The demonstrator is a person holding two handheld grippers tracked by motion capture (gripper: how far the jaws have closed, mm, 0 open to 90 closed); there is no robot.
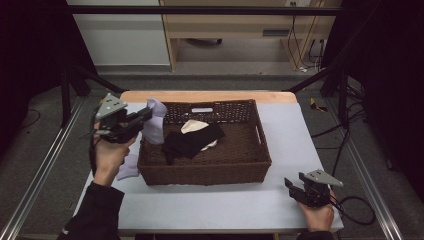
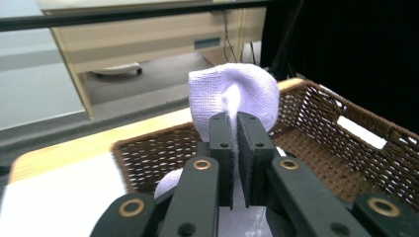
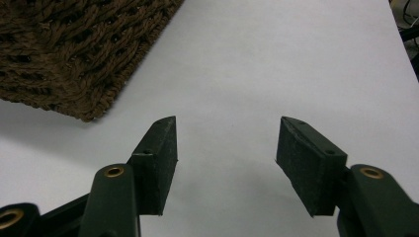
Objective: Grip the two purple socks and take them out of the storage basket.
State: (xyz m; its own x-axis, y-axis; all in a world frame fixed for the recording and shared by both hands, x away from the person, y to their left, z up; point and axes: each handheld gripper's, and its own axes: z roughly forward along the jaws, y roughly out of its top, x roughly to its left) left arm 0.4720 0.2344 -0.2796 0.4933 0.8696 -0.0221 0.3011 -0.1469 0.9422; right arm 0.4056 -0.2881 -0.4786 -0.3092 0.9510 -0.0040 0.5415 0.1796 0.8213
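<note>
Two lavender socks [image 1: 156,122] [image 1: 128,167], one brown wicker basket [image 1: 210,172], one black garment [image 1: 192,140] — and one cream cloth [image 1: 192,125].

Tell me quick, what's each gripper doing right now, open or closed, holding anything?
Left gripper: closed on the pale lavender sock, held at the brown wicker basket's left rim.
Right gripper: open, holding nothing, over the white table.

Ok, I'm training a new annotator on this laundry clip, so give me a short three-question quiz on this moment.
1. True or false: the left tool is shut on the lavender sock.
2. What lies inside the wicker basket? A) a black garment over a cream one B) a red towel C) nothing
3. Fill in: the right tool has its jaws ____ above the table.

Key: 1 true; 2 A; 3 open.
</note>
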